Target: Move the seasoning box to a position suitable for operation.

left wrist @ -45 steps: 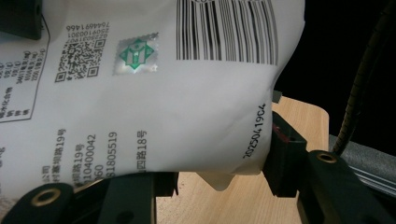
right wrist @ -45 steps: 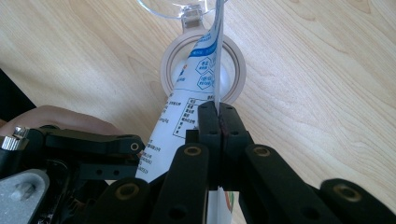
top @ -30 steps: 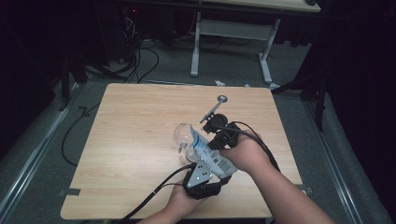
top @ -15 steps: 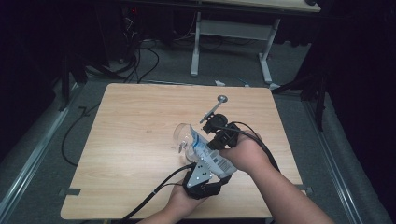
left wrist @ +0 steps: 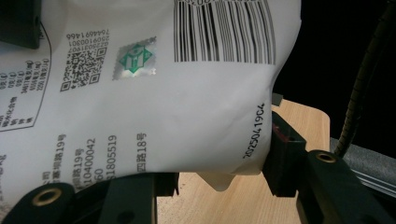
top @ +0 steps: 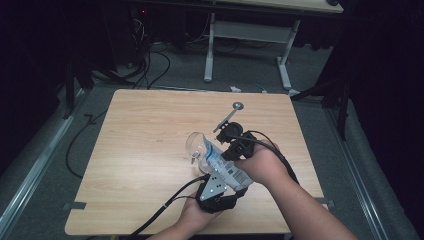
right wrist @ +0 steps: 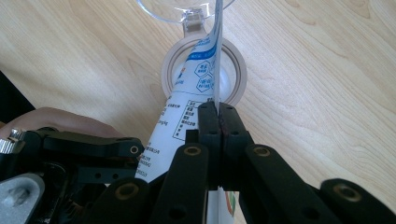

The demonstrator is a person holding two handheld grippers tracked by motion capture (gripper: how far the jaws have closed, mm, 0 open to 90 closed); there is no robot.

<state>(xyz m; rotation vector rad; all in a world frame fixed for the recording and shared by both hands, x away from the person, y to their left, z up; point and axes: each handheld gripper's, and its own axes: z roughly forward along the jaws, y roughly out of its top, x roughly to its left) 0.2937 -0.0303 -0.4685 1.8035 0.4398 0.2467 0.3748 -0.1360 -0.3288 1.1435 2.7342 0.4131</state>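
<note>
A white pouch (top: 221, 162) with a barcode and printed text hangs over the table's front half. My left gripper (top: 225, 177) is shut across its wide lower part, and the pouch (left wrist: 163, 116) bulges between the two jaws. My right gripper (right wrist: 218, 116) is shut on the pouch's thin side edge, with the jaws pressed flat together. The pouch's upper end (right wrist: 201, 70) reaches into the round beige mouth of a clear jar (right wrist: 236, 60), whose clear flip lid (right wrist: 177, 11) stands open. From above, the right gripper (top: 231, 146) sits just behind the jar (top: 196, 146).
A thin metal tool with a round end (top: 237, 106) lies on the wooden table (top: 140, 130) behind the grippers. Cables trail from both grippers toward the front edge. Table legs and floor cables stand beyond the far edge.
</note>
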